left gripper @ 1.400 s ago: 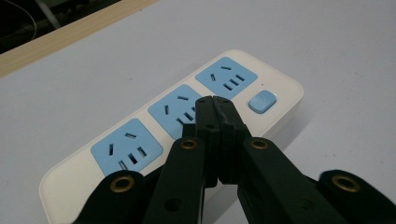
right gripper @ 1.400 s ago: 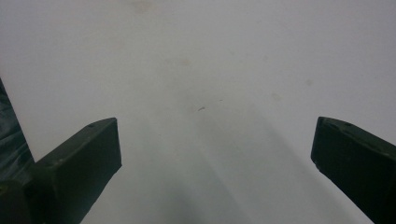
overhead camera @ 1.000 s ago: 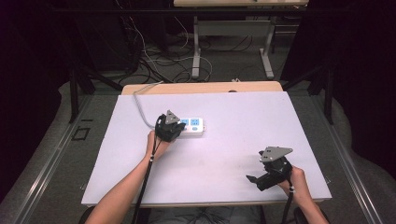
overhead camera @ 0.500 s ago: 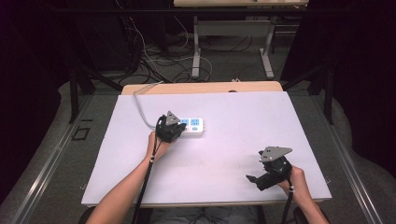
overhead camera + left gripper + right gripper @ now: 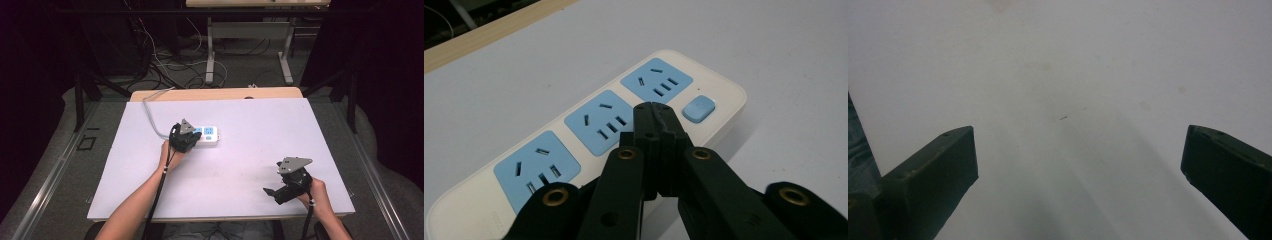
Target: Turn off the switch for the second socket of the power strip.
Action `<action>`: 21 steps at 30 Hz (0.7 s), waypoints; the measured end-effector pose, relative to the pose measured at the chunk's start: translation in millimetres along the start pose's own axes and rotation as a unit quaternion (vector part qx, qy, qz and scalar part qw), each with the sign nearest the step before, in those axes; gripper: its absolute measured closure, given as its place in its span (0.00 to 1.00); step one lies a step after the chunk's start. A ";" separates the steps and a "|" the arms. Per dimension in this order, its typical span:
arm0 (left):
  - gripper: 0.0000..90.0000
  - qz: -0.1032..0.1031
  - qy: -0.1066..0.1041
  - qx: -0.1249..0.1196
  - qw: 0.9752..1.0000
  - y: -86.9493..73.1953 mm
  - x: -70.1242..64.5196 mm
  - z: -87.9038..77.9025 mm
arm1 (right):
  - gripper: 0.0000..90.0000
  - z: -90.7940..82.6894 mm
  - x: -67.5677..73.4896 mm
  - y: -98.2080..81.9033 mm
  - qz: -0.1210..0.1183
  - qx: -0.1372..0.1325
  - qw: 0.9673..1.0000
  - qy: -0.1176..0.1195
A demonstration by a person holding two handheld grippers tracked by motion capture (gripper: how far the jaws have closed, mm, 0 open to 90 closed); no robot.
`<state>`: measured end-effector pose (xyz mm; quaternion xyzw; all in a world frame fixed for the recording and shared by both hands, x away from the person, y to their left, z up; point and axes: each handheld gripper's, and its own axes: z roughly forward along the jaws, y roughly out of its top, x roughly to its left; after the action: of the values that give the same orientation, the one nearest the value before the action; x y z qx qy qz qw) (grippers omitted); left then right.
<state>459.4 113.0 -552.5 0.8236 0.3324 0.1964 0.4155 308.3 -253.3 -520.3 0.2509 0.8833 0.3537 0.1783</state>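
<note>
A white power strip [image 5: 210, 135] with three blue sockets and a blue button [image 5: 698, 108] lies on the white table top [image 5: 250, 125], left of centre. My left gripper [image 5: 183, 140] is over the strip's left end. Its jaws are pressed together with nothing between them, and the tips [image 5: 655, 107] hang just above the strip [image 5: 724, 92] between the middle socket and the button. Whether they touch it I cannot tell. My right gripper [image 5: 274, 193] sits low near the table's front right, jaws wide apart [image 5: 1078, 150] over bare table.
The strip's grey cable [image 5: 150, 112] runs back off the table's far left edge. A wooden edge [image 5: 215, 94] borders the far side. Beyond it are table legs and loose cables on the floor [image 5: 170, 60].
</note>
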 end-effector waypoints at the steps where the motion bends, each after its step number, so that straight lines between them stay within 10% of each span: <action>1: 1.00 0.000 -0.002 -0.003 1.000 -0.3 1.1 0.3 | 0.01 -0.7 0.5 0.0 0.004 0.004 1.000 0.002; 4: 1.00 -0.026 -0.013 -0.010 1.000 -1.4 4.3 0.6 | 0.01 0.1 1.1 -0.1 0.006 0.002 1.000 0.001; 21: 1.00 -0.032 -0.025 -0.020 0.999 -5.1 8.0 0.8 | 0.01 0.6 2.3 1.0 0.002 0.007 1.000 0.002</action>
<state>463.5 120.4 -556.7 0.8090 0.3440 0.1685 0.4459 307.0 -251.1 -520.3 0.2529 0.8857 0.3481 0.1742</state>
